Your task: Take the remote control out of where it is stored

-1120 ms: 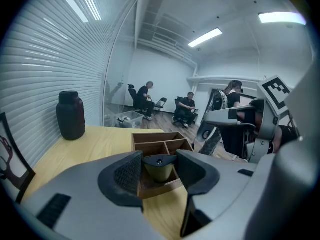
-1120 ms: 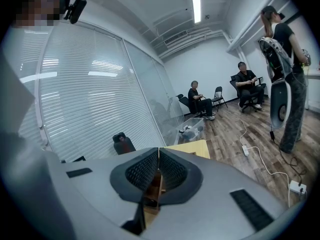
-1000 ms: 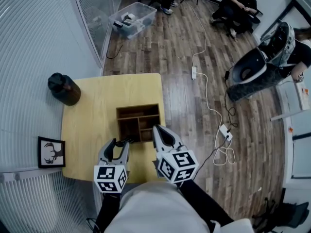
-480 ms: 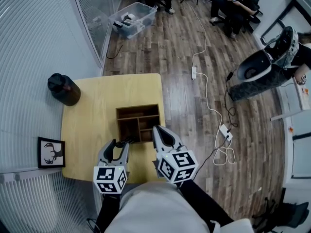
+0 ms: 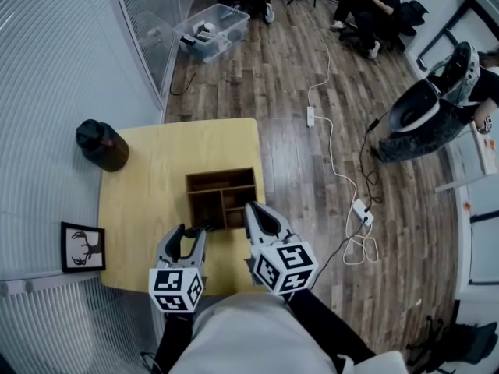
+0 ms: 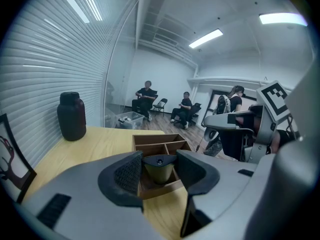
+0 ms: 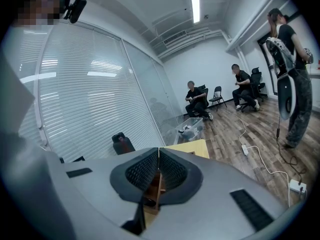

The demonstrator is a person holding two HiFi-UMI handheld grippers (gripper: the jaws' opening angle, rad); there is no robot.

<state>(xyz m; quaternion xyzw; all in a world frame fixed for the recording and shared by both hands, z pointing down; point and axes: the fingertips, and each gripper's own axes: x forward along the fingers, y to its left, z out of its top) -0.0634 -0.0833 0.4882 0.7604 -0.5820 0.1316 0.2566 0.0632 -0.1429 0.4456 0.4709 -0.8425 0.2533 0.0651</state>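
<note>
A dark wooden box [image 5: 222,172] with several compartments stands near the right edge of the yellow table [image 5: 148,185]. In the left gripper view, the remote control [image 6: 159,164] is an olive body with a black top end, upright at the box's [image 6: 155,139] near compartment. My left gripper [image 5: 193,232] [image 6: 160,172] is shut on the remote's top end, both pads against its sides. My right gripper [image 5: 261,218] [image 7: 159,156] hovers beside it at the box's near right corner, shut with nothing between the pads.
A dark jar [image 5: 101,142] stands at the table's far left corner and a framed picture [image 5: 83,245] leans at the left edge. On the wood floor lie a clear plastic bin [image 5: 212,29] and power cables [image 5: 335,170]. People sit at the far end.
</note>
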